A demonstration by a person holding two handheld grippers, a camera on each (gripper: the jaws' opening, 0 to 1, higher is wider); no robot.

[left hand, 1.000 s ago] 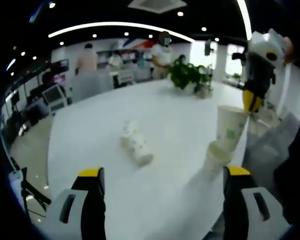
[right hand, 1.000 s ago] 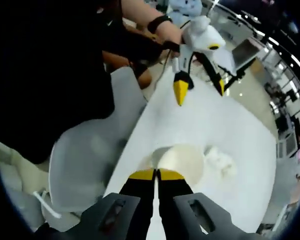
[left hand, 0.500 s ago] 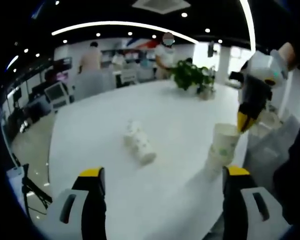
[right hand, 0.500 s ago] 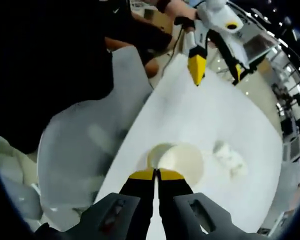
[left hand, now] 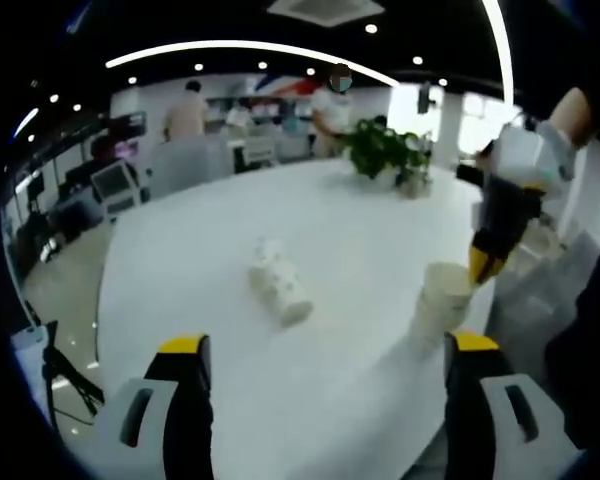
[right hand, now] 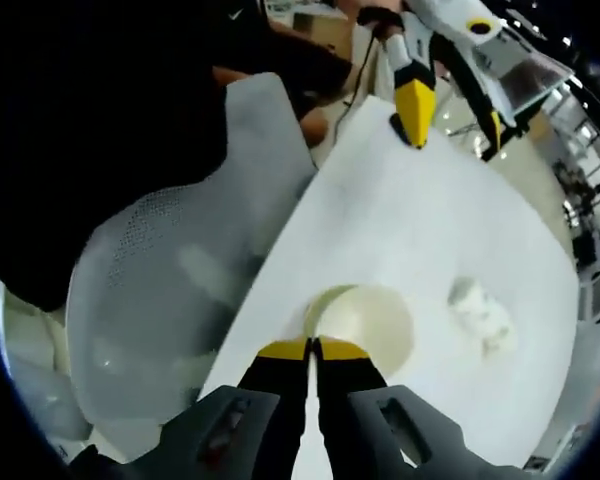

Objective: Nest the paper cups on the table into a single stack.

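The right gripper [right hand: 313, 350] was seen with its jaws pinched on the rim of the nested paper cups [left hand: 439, 305] standing near the white table [left hand: 340, 230] edge, while another cup stack [left hand: 278, 285] lay toppled mid-table and the left gripper [left hand: 325, 350] was held wide apart.

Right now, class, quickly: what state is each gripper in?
Left gripper: open, jaws wide apart, holding nothing.
Right gripper: shut on the rim of the top paper cup, which sits nested in the stack.
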